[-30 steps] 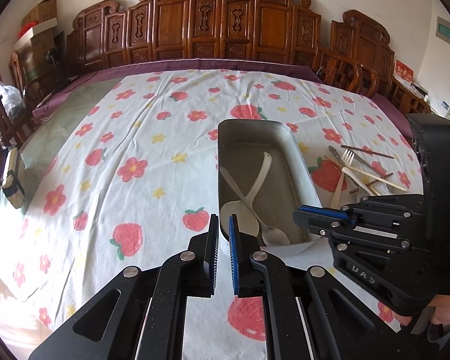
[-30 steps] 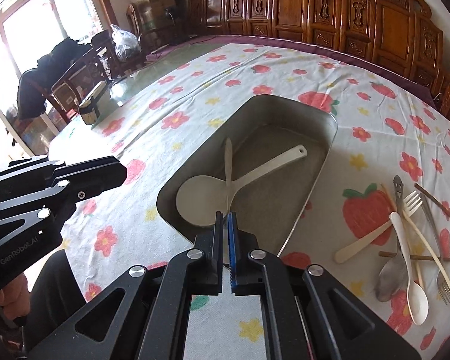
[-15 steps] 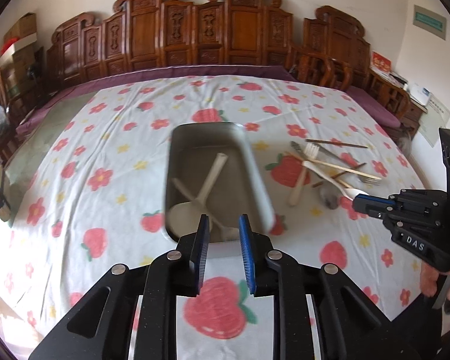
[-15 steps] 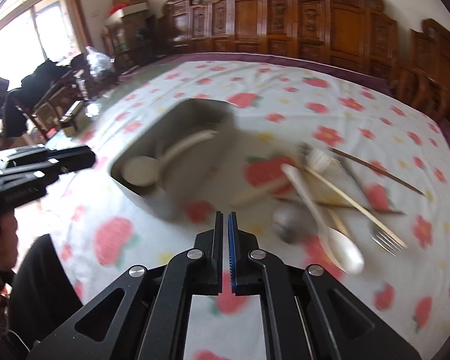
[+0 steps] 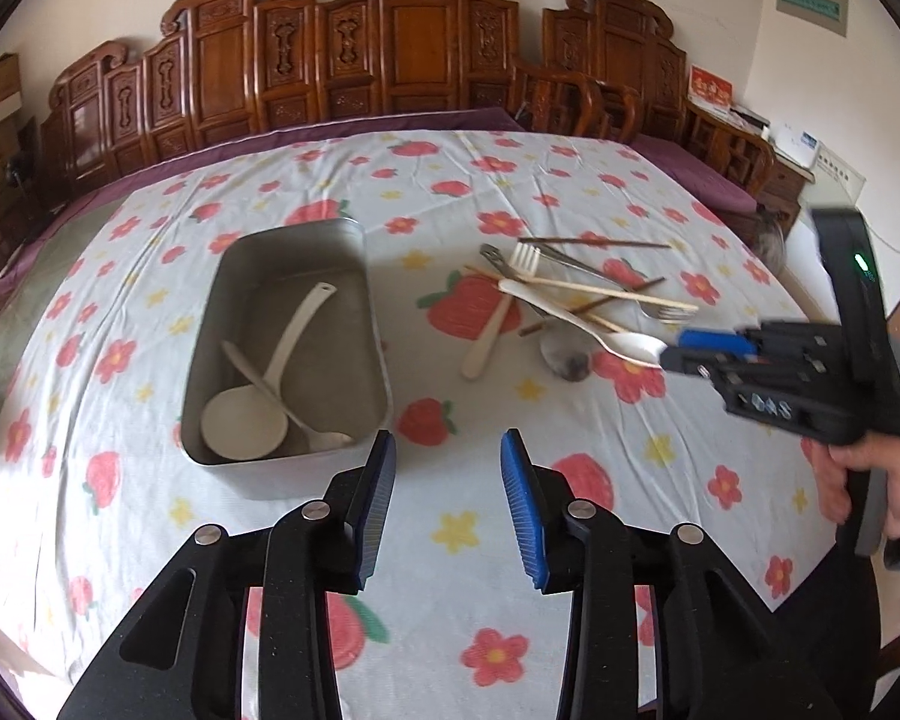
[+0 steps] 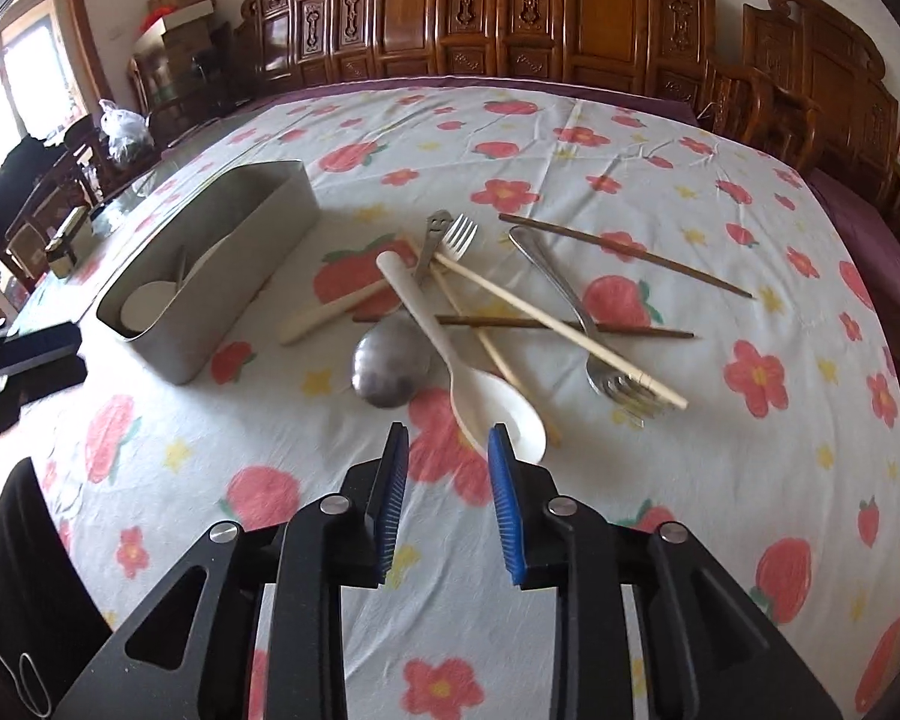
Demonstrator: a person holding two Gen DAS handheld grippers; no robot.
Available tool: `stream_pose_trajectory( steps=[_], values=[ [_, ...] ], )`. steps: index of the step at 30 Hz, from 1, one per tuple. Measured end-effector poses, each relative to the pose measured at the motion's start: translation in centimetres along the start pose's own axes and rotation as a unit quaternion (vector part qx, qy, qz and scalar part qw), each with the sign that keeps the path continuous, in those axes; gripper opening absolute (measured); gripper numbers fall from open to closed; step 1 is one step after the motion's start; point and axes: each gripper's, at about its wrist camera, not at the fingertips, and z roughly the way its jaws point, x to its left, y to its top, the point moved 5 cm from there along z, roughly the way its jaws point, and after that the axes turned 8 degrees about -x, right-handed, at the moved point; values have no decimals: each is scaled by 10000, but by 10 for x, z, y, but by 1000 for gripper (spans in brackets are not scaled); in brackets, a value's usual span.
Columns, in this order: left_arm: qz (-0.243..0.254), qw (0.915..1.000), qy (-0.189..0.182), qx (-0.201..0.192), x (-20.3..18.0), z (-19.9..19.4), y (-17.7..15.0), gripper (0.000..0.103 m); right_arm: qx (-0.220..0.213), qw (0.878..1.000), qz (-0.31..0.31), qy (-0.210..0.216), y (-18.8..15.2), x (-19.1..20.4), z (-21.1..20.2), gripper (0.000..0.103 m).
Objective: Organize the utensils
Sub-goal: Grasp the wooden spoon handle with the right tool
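A grey metal tray [image 5: 369, 324] [image 6: 210, 276] holds a cream ladle [image 5: 246, 417] and a white spoon [image 5: 270, 387]. To its right lies a loose pile: a white plastic spoon [image 6: 450, 360] [image 5: 576, 318], a metal spoon [image 6: 390, 366], a metal fork [image 6: 570, 312], a cream fork [image 6: 354, 294], light chopsticks [image 6: 558, 330] and dark chopsticks [image 6: 624, 255]. My right gripper [image 6: 447, 438] is open, just in front of the white spoon's bowl; it also shows in the left wrist view [image 5: 678, 348]. My left gripper [image 5: 447, 450] is open and empty, in front of the tray's near right corner.
The table wears a white cloth with red flowers and strawberries [image 5: 510, 540]. Carved wooden chairs [image 5: 390, 60] line the far edge. A small box [image 6: 66, 240] sits on the table's left side. The left gripper's body shows at the left edge of the right wrist view [image 6: 24, 360].
Both grippers have opened from shut. The right gripper swung from over the tray to the utensil pile. The left view shifted right, so the tray now sits left of the gripper.
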Motion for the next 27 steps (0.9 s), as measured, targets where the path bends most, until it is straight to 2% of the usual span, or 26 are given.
stream_pose_trajectory(
  steps=[13, 20, 23, 25, 27],
  values=[
    [207, 9997, -51, 95, -15, 2, -8, 35, 350, 9994, -85, 12, 25, 9, 53, 30],
    [210, 9997, -71, 143, -16, 4, -12, 35, 471, 9986, 242, 34, 27, -2, 67, 29],
    [210, 9996, -72, 182, -17, 6, -14, 35, 554, 9982, 217, -20, 27, -4, 71, 22],
    [207, 9996, -79, 192, -17, 7, -14, 35, 711, 9973, 113, -126, 24, -4, 76, 20],
    [214, 9995, -80, 200, -18, 9, -14, 35, 667, 9977, -77, -106, 23, 0, 76, 20]
  ],
)
